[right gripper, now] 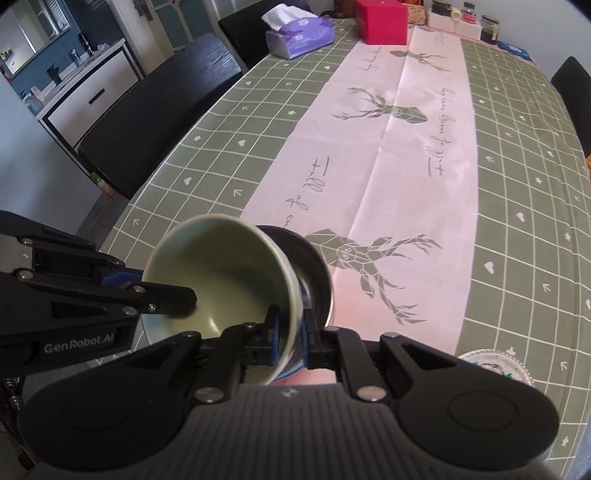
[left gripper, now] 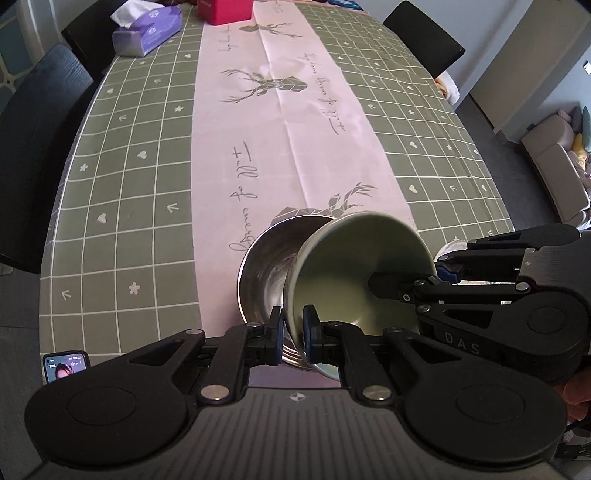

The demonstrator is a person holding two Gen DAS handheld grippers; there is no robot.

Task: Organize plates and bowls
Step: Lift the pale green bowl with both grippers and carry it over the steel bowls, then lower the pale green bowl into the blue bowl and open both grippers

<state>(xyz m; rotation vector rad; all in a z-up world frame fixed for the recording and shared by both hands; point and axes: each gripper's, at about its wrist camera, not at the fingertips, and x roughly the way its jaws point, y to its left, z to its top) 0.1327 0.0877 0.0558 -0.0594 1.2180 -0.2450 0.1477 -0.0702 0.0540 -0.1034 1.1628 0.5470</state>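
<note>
Item: left gripper (left gripper: pixel 293 334). Jaws drawn narrow, pinching the near rims of two bowls at once, the outer finger against the steel bowl (left gripper: pixel 266 262), the inner finger inside the green bowl (left gripper: pixel 354 266).

Item: right gripper (right gripper: pixel 290 338). Jaws likewise narrow, clamped on the green bowl's wall at the opposite side of its rim, one pad inside, one outside.

Item: green bowl, ceramic by the look of it. Tilted steeply, mouth turned toward both cameras, carried between the two grippers just ahead of each pair of jaws, above the table.

Item: steel bowl. Directly behind and partly around the green one, nested loosely; whether it hangs from the left grip alone or rests on the cloth cannot be told.

Item: glass plate (right gripper: pixel 495 363). Low and to the right of the right jaws, lying on the checked tablecloth (right gripper: pixel 517 184).

Item: tissue pack (left gripper: pixel 147 31) and red box (left gripper: pixel 225 11). Far ahead of the jaws, well apart from the work.

Hazards (judged, not observed): thin rim grips on smooth glaze and polished metal could slip under the tilt; the steel bowl could slide off the green one and drop; uneven travel of the two hands could twist the green bowl out of one pinch
</note>
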